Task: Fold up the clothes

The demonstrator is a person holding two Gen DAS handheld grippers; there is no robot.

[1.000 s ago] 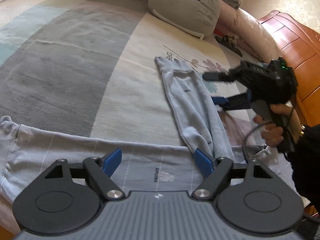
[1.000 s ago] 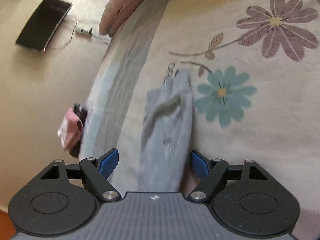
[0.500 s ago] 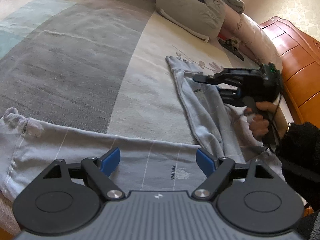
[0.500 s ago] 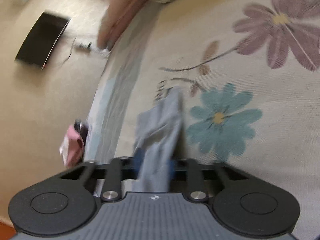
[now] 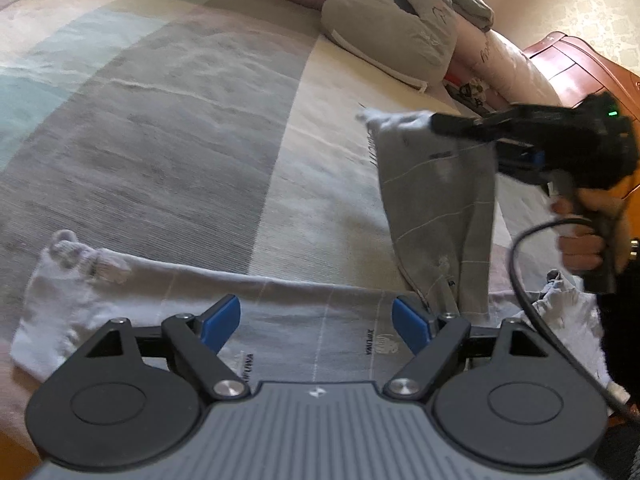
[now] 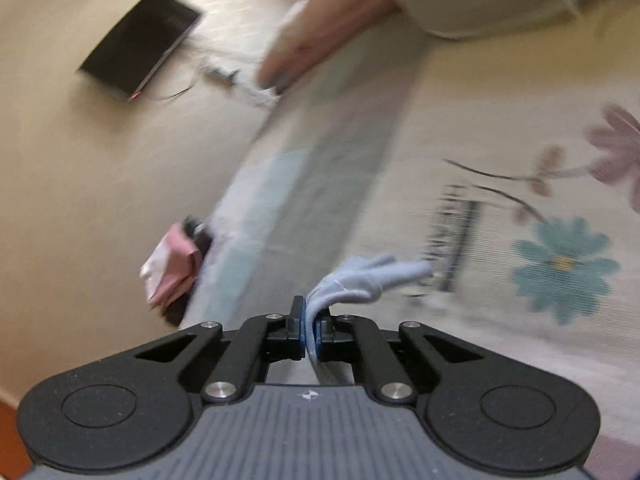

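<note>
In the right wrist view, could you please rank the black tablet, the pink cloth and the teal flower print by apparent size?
1. black tablet
2. teal flower print, close behind, though blurred
3. pink cloth

They lie at different distances, so true sizes stay unsure.

bed (image 5: 168, 128); trousers (image 5: 280, 320), pillow (image 5: 392, 28)

Left gripper (image 5: 316, 322) hovers low over the pale grey trousers (image 5: 280, 320), blue-padded fingers (image 5: 222, 322) spread wide on either side of the cloth, nothing between them. Right gripper (image 6: 306, 330) is clamped tight, pads pressed together on the hem of one trouser leg, the bunched cuff poking out past the tips. From the left wrist view, the right gripper (image 5: 436, 124) is lifted above the trousers, a hand (image 5: 584, 240) wrapped round its pistol handle, a dark sleeve (image 5: 624, 340) behind it.
</note>
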